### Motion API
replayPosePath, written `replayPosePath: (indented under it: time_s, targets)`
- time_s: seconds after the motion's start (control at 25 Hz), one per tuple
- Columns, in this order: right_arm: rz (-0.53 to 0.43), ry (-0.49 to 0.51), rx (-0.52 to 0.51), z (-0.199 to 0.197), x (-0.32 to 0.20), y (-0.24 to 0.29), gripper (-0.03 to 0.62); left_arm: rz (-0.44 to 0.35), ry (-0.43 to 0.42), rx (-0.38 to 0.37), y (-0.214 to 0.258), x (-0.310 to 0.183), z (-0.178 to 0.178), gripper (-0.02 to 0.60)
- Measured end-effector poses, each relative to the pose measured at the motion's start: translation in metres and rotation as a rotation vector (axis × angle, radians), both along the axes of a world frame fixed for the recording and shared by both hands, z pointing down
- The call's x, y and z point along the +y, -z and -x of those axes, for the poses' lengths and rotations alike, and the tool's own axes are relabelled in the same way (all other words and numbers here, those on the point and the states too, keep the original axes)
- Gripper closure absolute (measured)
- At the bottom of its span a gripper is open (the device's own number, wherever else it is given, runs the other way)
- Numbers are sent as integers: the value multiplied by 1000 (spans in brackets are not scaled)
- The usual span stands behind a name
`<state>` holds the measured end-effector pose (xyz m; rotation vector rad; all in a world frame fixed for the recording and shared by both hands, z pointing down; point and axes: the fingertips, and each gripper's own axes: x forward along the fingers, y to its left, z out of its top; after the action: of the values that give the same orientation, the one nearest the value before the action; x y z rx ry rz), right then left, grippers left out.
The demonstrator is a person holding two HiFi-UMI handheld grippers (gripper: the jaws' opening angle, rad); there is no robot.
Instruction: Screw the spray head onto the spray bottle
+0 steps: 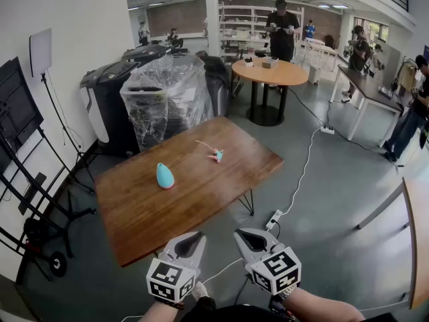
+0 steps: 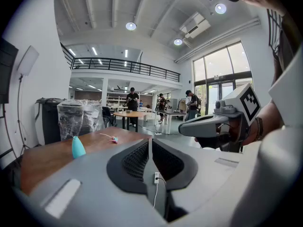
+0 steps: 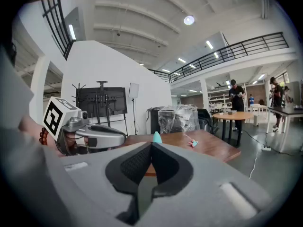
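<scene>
Left gripper (image 1: 190, 239) and right gripper (image 1: 245, 237) hang side by side at the bottom of the head view, each with jaws pressed together and nothing between them, just short of the wooden table (image 1: 201, 203). Mid-frame on that table the teal spray bottle (image 1: 165, 176) stands upright, left of centre; the spray head (image 1: 218, 155), thin tube attached, lies well apart, up and right

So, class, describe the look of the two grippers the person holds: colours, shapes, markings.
The left gripper and right gripper match: pale grey, beak-shaped shells tapering to the tips, lined with black ribbed pads. Each carries a cube with black-and-white square markers at the back. No sleeves show.
</scene>
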<state>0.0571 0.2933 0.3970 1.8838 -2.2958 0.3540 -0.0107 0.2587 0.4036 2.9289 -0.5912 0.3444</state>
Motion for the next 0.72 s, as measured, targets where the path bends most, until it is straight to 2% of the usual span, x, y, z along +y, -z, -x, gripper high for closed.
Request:
replayPosePath:
  time_s: [0.32,0.72]
  targets:
    - [25,-92,32,5,-95,0,603,27,-92,-19,-7,-91,13,531]
    - [62,-166,45,-9,-163,-3,603,85,-160,-44,-22,-154,2,512]
